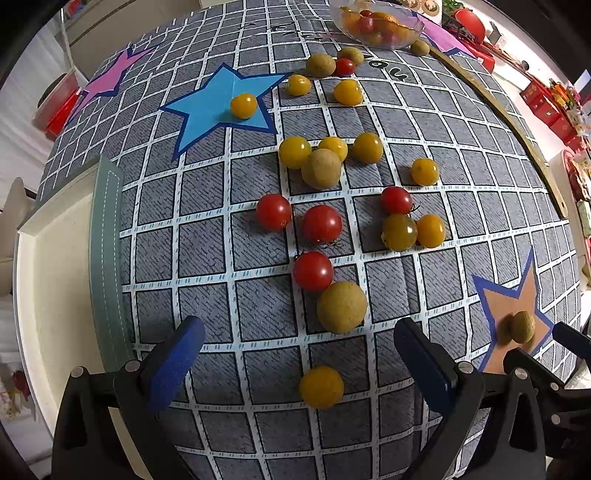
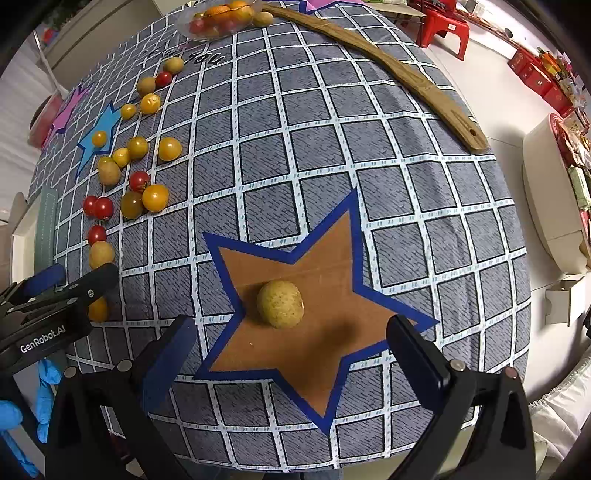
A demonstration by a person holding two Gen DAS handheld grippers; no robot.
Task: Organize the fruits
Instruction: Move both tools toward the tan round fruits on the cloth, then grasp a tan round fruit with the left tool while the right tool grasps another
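Left gripper (image 1: 299,354) hangs over the near part of the grid-patterned cloth (image 1: 207,258), jaws spread wide, nothing between them; a yellow cherry tomato (image 1: 321,387) lies on the cloth between the two fingers, touching neither. Just beyond the fingertips a tan longan (image 1: 341,307) touches a red cherry tomato (image 1: 313,270). Further out, loose red, yellow and tan fruits are scattered across the cloth; one yellow tomato (image 1: 243,105) sits on the blue star (image 1: 218,107). Glass bowl (image 1: 376,22) at the far edge holds mixed fruit. Right gripper (image 2: 291,343) is likewise wide open and holds nothing, poised over the brown star (image 2: 314,306). A single longan (image 2: 280,304) rests near that star's centre, just ahead of the fingertips, clear of both. A wooden strip (image 2: 388,62) lies along the cloth's far right edge. A pink star (image 1: 107,79) sits at the far left, bare.
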